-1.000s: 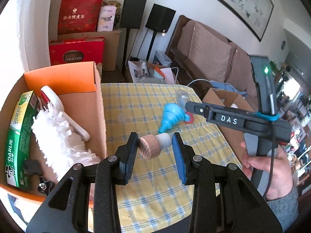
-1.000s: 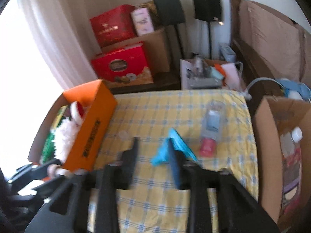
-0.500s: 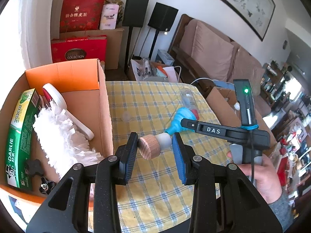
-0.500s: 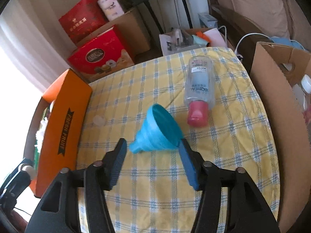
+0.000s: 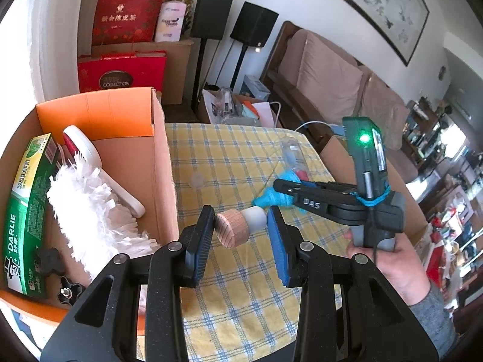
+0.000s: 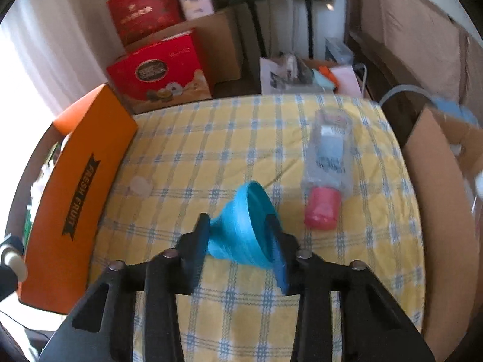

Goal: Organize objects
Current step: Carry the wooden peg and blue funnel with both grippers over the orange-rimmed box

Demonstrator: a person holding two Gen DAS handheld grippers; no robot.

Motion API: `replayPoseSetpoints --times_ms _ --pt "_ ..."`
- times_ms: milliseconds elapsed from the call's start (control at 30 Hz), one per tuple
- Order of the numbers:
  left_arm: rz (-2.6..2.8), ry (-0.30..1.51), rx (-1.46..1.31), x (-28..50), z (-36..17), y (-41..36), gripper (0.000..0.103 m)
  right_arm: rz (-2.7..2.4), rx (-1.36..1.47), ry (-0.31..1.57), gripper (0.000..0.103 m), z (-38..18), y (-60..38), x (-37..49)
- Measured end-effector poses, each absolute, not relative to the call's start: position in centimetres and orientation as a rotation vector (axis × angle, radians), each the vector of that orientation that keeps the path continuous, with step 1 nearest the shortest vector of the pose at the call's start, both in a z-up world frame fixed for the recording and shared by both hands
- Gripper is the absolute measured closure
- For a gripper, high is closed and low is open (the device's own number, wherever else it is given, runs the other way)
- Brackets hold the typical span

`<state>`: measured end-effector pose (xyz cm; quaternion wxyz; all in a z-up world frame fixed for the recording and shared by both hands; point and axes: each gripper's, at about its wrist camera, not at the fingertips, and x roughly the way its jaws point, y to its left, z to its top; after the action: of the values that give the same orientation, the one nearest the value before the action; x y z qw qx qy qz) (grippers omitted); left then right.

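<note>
Two grippers are busy here. The right gripper (image 6: 238, 235) is closing its jaws around a blue funnel (image 6: 244, 229) lying on its side on the checked tablecloth (image 6: 211, 138), and the pads look to be already against the cone's flanks. Ribbed and soft-looking, the funnel is probably silicone: light, squashy, apt to fold under a hard squeeze, so a gentle hold across the thicker middle of the cone seems wiser than the thin rim or the spout. Just beyond the right jaw lies a clear bottle (image 6: 329, 157) with a pink cap. The left gripper (image 5: 241, 226) holds a wooden-topped stopper (image 5: 238, 226) end to end, beside the open cardboard box (image 5: 160, 163) to its left. Rigid and light, that stopper should stay put.
</note>
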<state>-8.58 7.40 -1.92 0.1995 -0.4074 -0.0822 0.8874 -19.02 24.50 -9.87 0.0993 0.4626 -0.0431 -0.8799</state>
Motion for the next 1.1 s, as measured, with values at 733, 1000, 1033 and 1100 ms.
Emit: replayPoseSetpoints --times_ms 733,1000,1033,1100 --pt "2.545 -0.271 -1.095 -7.5 0.4 3.8 0.069 -2.55 1.128 -0.225 0.096 -1.0 21.7 -15.7" --pt "2.602 -0.301 -1.12 -7.4 0.2 -0.2 0.069 -2.511 1.049 -0.18 0.096 1.7 17.5 -14.6" --pt "2.61 -0.303 -1.124 -7.4 0.1 -0.7 0.069 -2.505 1.043 -0.179 0.096 1.8 17.1 -14.5" --pt "2.625 -0.312 -1.138 -7.4 -0.2 -2.0 0.069 -2.489 1.032 -0.174 0.096 1.9 16.0 -14.4"
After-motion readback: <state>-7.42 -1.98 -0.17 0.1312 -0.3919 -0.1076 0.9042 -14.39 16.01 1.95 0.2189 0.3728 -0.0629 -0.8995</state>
